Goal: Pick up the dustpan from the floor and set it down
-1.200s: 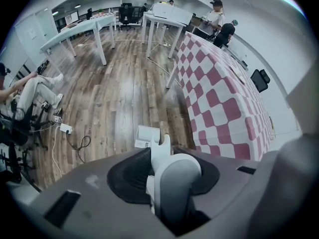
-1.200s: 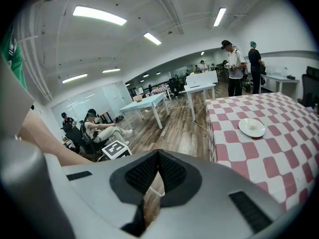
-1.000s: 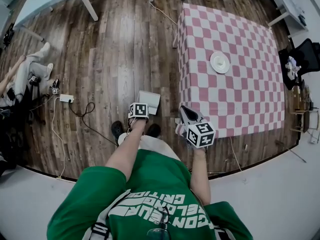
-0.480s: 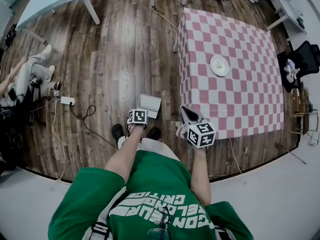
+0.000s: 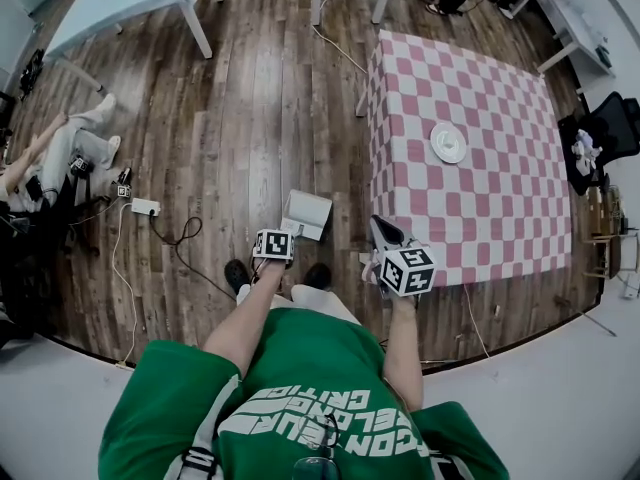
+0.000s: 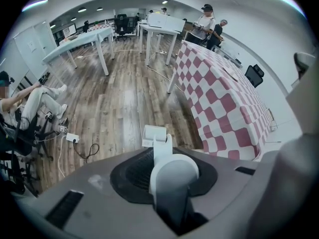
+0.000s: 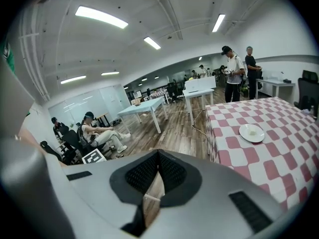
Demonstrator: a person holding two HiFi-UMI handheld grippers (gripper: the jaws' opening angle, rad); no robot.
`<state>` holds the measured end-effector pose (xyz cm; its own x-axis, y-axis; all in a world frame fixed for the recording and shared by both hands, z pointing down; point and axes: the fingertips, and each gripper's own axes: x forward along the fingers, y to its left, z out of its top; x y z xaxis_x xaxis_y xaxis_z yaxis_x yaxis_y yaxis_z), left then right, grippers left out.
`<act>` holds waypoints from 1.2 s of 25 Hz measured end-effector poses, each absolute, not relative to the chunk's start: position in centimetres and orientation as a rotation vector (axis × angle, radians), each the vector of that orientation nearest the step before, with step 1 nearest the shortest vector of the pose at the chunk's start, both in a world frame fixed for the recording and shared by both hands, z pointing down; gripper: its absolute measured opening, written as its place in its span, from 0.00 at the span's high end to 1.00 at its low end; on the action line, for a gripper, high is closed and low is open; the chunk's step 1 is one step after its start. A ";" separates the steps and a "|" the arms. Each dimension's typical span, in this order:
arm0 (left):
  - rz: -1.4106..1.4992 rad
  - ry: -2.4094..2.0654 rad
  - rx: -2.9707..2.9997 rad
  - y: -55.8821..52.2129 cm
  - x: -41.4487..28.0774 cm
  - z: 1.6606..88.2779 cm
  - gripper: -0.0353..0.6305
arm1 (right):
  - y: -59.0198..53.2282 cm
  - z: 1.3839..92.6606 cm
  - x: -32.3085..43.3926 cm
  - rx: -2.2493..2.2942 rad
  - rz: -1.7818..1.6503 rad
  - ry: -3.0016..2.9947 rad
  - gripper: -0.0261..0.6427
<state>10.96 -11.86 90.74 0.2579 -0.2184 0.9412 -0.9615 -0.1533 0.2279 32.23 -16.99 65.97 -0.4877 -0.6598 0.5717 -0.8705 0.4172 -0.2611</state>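
The white dustpan [image 5: 305, 214] hangs just above the wooden floor in front of the person's feet. Beside it on the near left, my left gripper [image 5: 283, 236] points steeply down. In the left gripper view the dustpan's rounded white handle [image 6: 172, 176] sits clamped between the jaws of my left gripper [image 6: 162, 153], and the pan [image 6: 155, 133] shows beyond them. My right gripper [image 5: 383, 230] hovers at the near corner of the checked table; in its own view my right gripper [image 7: 158, 156] has its jaw tips touching and nothing between them.
A pink-and-white checked table [image 5: 470, 198] stands to the right with a white plate [image 5: 448, 142] on it. A power strip with a black cable [image 5: 145, 206] lies on the floor to the left, near a seated person [image 5: 60, 158]. A light blue table [image 5: 120, 3] stands far left.
My left gripper has drawn back toward the person's feet and risen slightly with the dustpan. The right gripper has stayed put.
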 end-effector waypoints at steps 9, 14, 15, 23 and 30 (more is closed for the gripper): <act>0.856 -1.211 1.717 -13.8 3.3 84.2 0.78 | -18.3 64.3 28.0 1.415 0.748 -2.320 0.95; 0.774 -1.259 1.845 -15.6 -0.7 79.3 0.78 | -19.2 62.6 24.8 1.447 0.684 -2.328 0.95; 0.760 -1.271 1.873 -16.2 -1.5 78.3 0.78 | -19.5 62.3 24.1 1.454 0.671 -2.328 0.95; 0.604 -1.385 2.065 -19.9 -8.3 68.6 0.78 | -20.6 60.8 20.2 1.511 0.606 -2.324 0.95; 0.427 -1.486 2.211 -21.5 -13.5 60.9 0.78 | -21.7 58.6 17.8 1.554 0.527 -2.331 0.95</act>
